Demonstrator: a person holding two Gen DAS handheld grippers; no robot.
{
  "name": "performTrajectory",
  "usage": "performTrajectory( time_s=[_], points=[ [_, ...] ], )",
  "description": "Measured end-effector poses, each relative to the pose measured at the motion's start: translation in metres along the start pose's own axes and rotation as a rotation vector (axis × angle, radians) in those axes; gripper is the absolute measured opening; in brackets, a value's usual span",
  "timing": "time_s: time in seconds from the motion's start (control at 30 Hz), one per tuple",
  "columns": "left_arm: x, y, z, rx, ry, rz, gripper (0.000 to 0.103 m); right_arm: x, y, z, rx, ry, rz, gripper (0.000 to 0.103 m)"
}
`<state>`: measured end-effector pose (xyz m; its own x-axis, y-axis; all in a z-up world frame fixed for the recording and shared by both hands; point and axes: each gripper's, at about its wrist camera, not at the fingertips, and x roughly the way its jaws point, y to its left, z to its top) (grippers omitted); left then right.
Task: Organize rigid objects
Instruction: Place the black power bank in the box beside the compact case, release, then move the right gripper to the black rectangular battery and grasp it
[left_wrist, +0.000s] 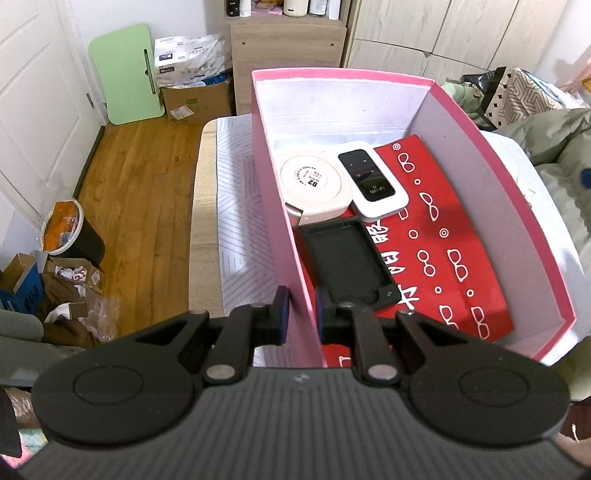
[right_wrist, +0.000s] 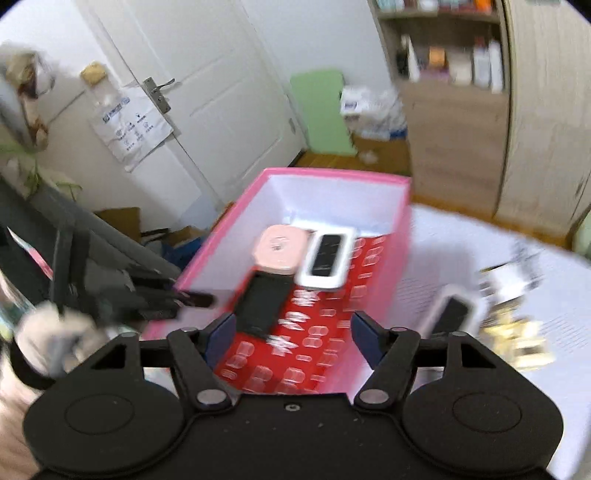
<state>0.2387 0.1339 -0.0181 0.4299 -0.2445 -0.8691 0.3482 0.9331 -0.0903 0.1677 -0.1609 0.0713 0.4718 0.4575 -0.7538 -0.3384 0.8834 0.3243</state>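
Open pink cardboard box (left_wrist: 491, 147) with white inner walls sits on a worktop (left_wrist: 236, 206) covered in pale line-patterned paper; a red printed sheet (left_wrist: 443, 236) with white spectacle motifs lines its floor. Left hand-held gripper (left_wrist: 302, 314) clamps the box's near side wall, one pad outside and one inside, jaws narrow — likely to steady the box while items go in.

Already inside, grouped at the far-left end: round cream plastic case (left_wrist: 314, 184), white pocket Wi-Fi router with black glossy face (left_wrist: 371, 181), flat black rectangular tray (left_wrist: 347, 258) lying nearest the clamped wall. The three touch or nearly touch, leaving the right half of the floor free.

Right hand-held gripper (right_wrist: 291, 332) hangs above the box's near end, jaws wide, nothing between them. Its view is motion-blurred. Outside on the worktop: a second white device with dark face (right_wrist: 452, 314) and a small yellowish cluster (right_wrist: 517, 339), too blurred to name — probably next.

Room: wooden floor (left_wrist: 140, 177), white door (right_wrist: 177, 74), wood shelf unit (right_wrist: 454, 110).
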Motion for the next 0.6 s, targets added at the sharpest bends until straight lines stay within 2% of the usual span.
performTrajectory(
  time_s=[0.07, 0.2, 0.43, 0.5, 0.6],
  points=[
    [0.0, -0.002, 0.001, 0.004, 0.003, 0.011, 0.013, -0.016, -0.01, -0.016, -0.044, -0.061, -0.094, 0.076],
    [0.001, -0.005, 0.001, 0.008, 0.006, 0.021, 0.013, -0.027, -0.041, -0.049, -0.069, -0.121, -0.232, 0.076],
    [0.001, -0.004, 0.001, -0.007, 0.011, 0.023, 0.013, -0.002, -0.095, -0.108, -0.156, -0.177, -0.386, 0.076],
    [0.002, -0.005, 0.001, -0.007, 0.01, 0.026, 0.013, 0.007, -0.107, -0.115, -0.181, -0.18, -0.401, 0.075],
    [0.001, -0.004, 0.001, -0.012, 0.01, 0.025, 0.013, 0.018, -0.126, -0.119, -0.166, -0.202, -0.352, 0.067]
  ],
)
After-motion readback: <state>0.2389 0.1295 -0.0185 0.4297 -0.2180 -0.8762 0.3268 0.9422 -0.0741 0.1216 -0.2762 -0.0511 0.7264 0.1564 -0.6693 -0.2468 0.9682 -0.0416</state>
